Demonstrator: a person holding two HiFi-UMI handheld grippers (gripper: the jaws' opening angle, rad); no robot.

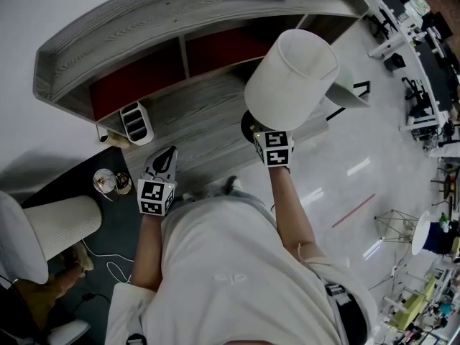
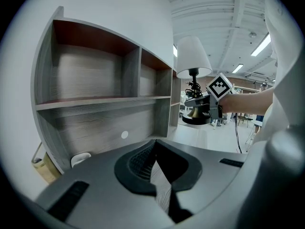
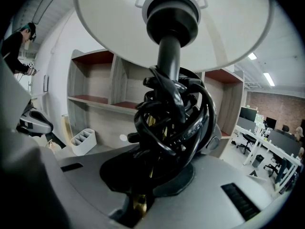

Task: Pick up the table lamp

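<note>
In the head view the table lamp (image 1: 291, 77) hangs at one o'clock from the right gripper (image 1: 267, 136); being top-heavy, I'd judge it wants a slow, upright lift that keeps the shade off the shelf unit (image 1: 144, 20). The left gripper view alone shows the lamp's base (image 2: 195, 120) clear of any surface at two o'clock, and the left gripper (image 2: 157, 175) with jaws met at the tips on nothing. The right gripper view alone shows its jaws nearly closed on the brass stem beneath the coiled cord (image 3: 176, 113).
</note>
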